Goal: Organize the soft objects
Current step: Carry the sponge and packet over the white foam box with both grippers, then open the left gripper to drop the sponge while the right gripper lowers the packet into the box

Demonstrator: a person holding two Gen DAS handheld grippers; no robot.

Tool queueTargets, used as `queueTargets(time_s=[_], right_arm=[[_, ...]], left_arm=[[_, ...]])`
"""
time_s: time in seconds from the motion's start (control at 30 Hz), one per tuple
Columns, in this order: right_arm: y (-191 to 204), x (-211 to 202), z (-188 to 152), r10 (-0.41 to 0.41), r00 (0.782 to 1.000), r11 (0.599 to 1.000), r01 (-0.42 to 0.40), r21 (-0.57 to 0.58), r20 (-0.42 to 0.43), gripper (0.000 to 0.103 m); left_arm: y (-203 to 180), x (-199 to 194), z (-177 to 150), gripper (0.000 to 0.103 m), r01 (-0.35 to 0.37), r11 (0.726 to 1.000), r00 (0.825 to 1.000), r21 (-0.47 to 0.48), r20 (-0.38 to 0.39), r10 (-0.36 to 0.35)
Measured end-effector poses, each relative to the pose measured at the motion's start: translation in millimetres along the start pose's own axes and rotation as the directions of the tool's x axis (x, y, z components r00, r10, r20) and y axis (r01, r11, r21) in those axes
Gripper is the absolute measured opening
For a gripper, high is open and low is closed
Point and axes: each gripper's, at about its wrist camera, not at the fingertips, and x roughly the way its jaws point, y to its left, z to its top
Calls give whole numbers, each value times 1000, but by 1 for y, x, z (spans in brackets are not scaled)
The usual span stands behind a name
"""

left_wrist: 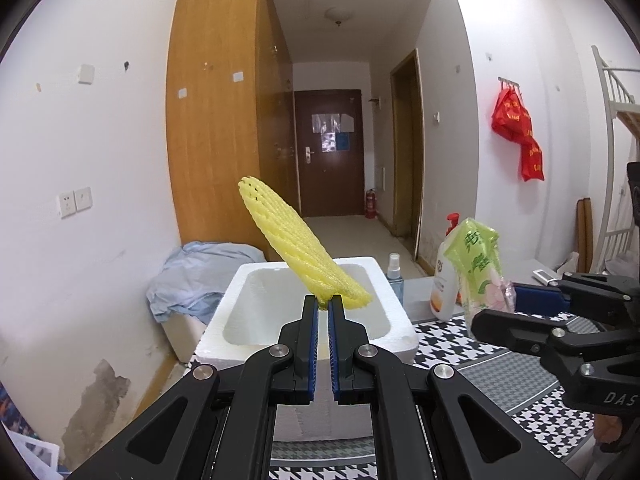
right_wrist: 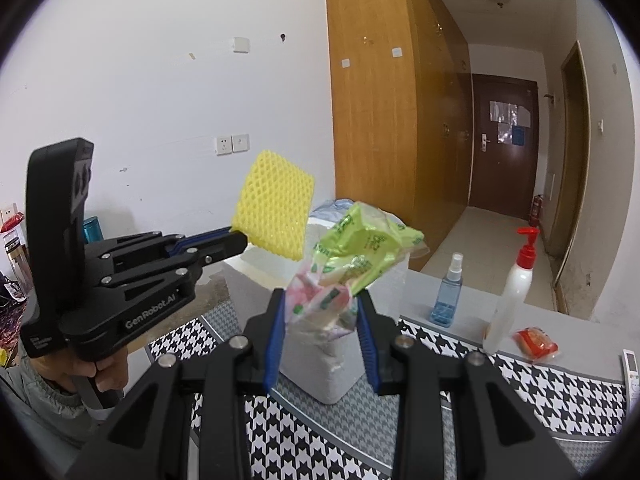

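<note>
My left gripper (left_wrist: 324, 300) is shut on the edge of a yellow foam net sleeve (left_wrist: 298, 246), which sticks up over a white foam box (left_wrist: 316, 312). From the right wrist view the same left gripper (right_wrist: 240, 240) holds the yellow net (right_wrist: 276, 204) in the air, a hand gripping its handle. My right gripper (right_wrist: 322, 300) is shut on a crumpled green and pink plastic packet (right_wrist: 352, 264), held above the foam box (right_wrist: 320, 360). In the left wrist view the right gripper (left_wrist: 496, 300) and its green packet (left_wrist: 478, 268) hang right of the box.
A blue spray bottle (right_wrist: 448, 292), a white pump bottle (right_wrist: 512, 300), a red packet (right_wrist: 536, 342) and a remote (right_wrist: 632, 372) sit on the houndstooth tablecloth (right_wrist: 520, 392). Blue cloth (left_wrist: 200, 276) lies left of the box. A wooden wardrobe (left_wrist: 224, 120) and hallway door stand behind.
</note>
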Motion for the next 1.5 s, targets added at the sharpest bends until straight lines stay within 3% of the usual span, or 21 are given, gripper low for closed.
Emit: queueTargets(time_s=[0.53, 0.57, 0.67, 0.9, 1.5], right_arm=[[3, 20, 5, -22, 999, 1000, 22, 4, -28, 38], [4, 20, 6, -25, 999, 1000, 25, 4, -29, 38], [5, 23, 6, -31, 999, 1000, 31, 3, -37, 38], [8, 26, 10, -48, 998, 999, 48, 0, -43, 38], [19, 49, 23, -23, 998, 999, 21, -33, -54, 38]], left_arm=[[16, 40, -2, 9, 13, 1000, 998, -18, -56, -14], [18, 43, -2, 17, 11, 1000, 998, -23, -63, -13], [25, 44, -4, 65, 15, 999, 998, -47, -64, -18], [34, 32, -5, 102, -1, 997, 1000, -76, -12, 0], [58, 1, -8, 102, -94, 990, 995, -107, 28, 98]])
